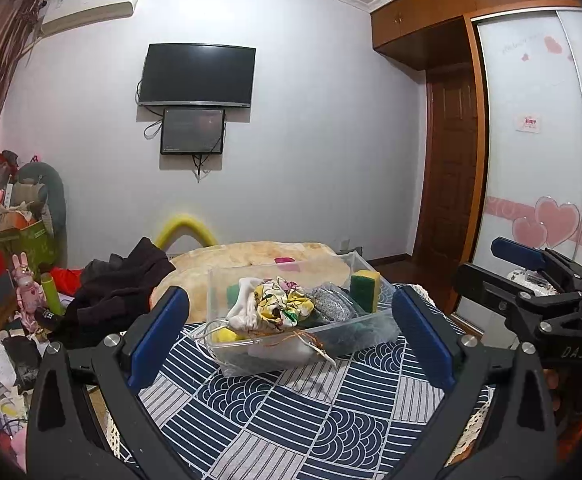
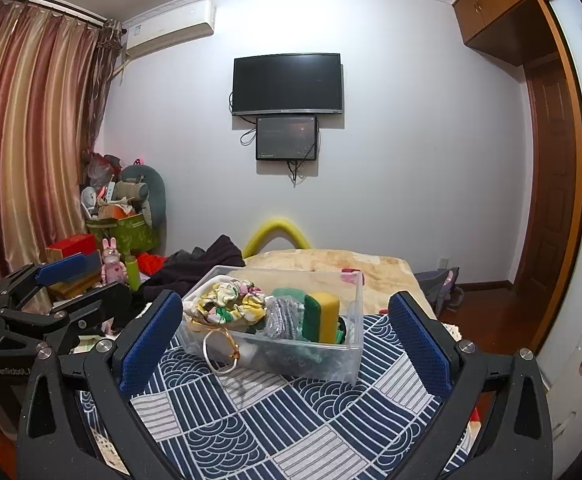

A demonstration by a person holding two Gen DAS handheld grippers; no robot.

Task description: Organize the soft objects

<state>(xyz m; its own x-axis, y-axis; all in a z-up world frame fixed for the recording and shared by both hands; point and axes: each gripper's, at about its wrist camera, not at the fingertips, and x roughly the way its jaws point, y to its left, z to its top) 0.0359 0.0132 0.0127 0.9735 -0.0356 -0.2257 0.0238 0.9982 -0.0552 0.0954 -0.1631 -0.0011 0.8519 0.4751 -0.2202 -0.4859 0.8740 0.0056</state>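
Both my grippers hang back from the clear bin [image 1: 303, 320], left gripper [image 1: 291, 320] and right gripper [image 2: 287, 336] spread wide, nothing held. Bin sits on the patterned cloth [image 2: 251, 420], already packed: floral fabric [image 1: 283, 304], sponge [image 2: 323, 316], grey mesh pouch [image 1: 331, 302]. Cord [image 2: 219, 350] spills over the near wall; I judge tucking it remains

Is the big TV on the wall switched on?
No, the wall-mounted TV shows a uniformly black screen in the right wrist view.
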